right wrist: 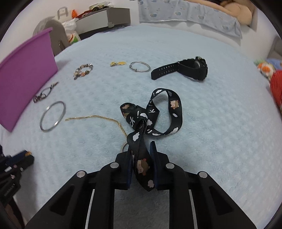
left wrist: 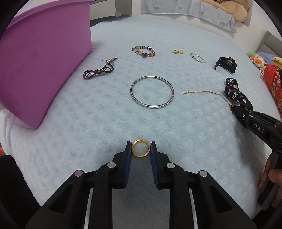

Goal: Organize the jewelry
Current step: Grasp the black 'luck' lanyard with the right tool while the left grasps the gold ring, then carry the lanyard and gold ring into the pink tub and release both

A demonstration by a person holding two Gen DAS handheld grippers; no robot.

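My left gripper [left wrist: 141, 147] is shut on a gold ring [left wrist: 141, 148], held just above the light blue blanket [left wrist: 105, 112]. My right gripper [right wrist: 141, 149] is shut on a black printed lanyard [right wrist: 155, 114] whose loops lie on the blanket; it also shows at the right of the left wrist view [left wrist: 237, 96]. A large silver bangle [left wrist: 152, 91], a gold chain [left wrist: 206, 92], a brown cord [left wrist: 98, 70], a beaded bracelet [left wrist: 143, 51], a small gold charm [left wrist: 178, 51], a thin silver bracelet [left wrist: 198, 57] and a black watch [left wrist: 226, 64] lie spread out ahead.
A purple bin [left wrist: 40, 65] stands at the left on the blanket, also in the right wrist view [right wrist: 24, 77]. Plush toys [left wrist: 257, 59] and a red cloth [left wrist: 273, 82] sit at the right edge. A patterned blanket [left wrist: 188, 12] and a teddy bear [left wrist: 234, 8] lie at the back.
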